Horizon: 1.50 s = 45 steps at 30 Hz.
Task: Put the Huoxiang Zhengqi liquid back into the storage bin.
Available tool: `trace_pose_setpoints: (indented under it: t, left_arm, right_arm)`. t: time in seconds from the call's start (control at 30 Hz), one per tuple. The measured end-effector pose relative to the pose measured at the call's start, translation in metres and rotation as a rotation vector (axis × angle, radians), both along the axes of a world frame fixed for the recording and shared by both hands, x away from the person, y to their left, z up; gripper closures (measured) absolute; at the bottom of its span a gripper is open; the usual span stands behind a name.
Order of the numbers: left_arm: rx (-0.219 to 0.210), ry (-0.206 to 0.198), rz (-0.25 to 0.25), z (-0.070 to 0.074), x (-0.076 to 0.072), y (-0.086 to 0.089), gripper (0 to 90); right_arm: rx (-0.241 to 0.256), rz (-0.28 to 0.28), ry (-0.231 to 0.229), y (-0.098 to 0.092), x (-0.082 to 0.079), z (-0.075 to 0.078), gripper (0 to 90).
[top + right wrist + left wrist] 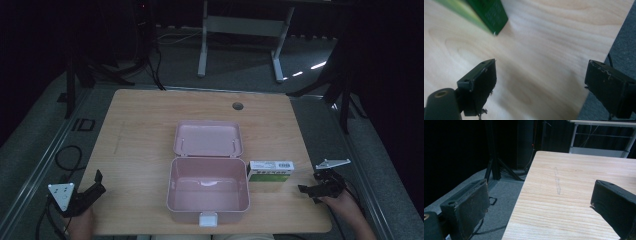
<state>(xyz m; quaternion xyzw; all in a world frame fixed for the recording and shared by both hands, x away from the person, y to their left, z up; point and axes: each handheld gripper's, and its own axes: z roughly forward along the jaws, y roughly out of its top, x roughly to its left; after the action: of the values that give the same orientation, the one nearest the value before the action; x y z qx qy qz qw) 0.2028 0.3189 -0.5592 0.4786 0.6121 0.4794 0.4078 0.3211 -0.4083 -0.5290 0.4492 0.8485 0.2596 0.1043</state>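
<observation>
An open pink box (208, 189) with its lid (208, 138) laid back sits in the middle of the wooden table (145, 130); it looks empty inside. A white and green carton (270, 170) lies just right of the box, and its green corner (491, 12) shows in the right gripper view. My right gripper (311, 189) hovers open near the table's right front edge, right of the carton, nothing between its jaws (540, 80). My left gripper (96, 183) is open at the left front corner, straddling the table edge (539, 202).
A round cable hole (238, 106) sits near the table's far edge. Grey floor, black stand legs (75, 75) and cables (67, 157) lie left of the table. A white desk frame (240, 30) stands behind.
</observation>
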Motion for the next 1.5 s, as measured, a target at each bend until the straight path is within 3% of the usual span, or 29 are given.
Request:
trace_pose_setpoints:
  t: [0.23, 0.5, 0.9, 1.07, 1.3, 1.5]
  left_arm:
    - [0.005, 0.002, -0.004, 0.000, 0.000, -0.001, 2.3]
    - [0.017, 0.010, -0.010, 0.000, 0.001, -0.001, 2.3]
    - [0.015, 0.012, -0.019, 0.000, 0.001, -0.001, 2.3]
    - [0.017, 0.012, -0.018, 0.000, 0.001, -0.001, 2.3]
    - [0.010, 0.011, -0.023, 0.000, 0.001, -0.001, 2.3]
    - [0.012, 0.013, -0.027, 0.000, 0.001, -0.001, 2.3]
  right_arm:
    - [-0.077, 0.115, 0.104, 0.005, -0.003, 0.002, 10.2]
    - [-0.152, 0.175, 0.178, 0.010, -0.006, 0.004, 10.3]
    - [-0.277, 0.339, 0.266, 0.024, -0.009, 0.011, 13.1]
    - [-0.337, 0.394, 0.322, 0.032, -0.011, 0.012, 13.1]
    - [-0.375, 0.407, 0.366, 0.037, -0.011, 0.018, 13.3]
    - [-0.437, 0.495, 0.391, 0.046, -0.016, 0.021, 13.9]
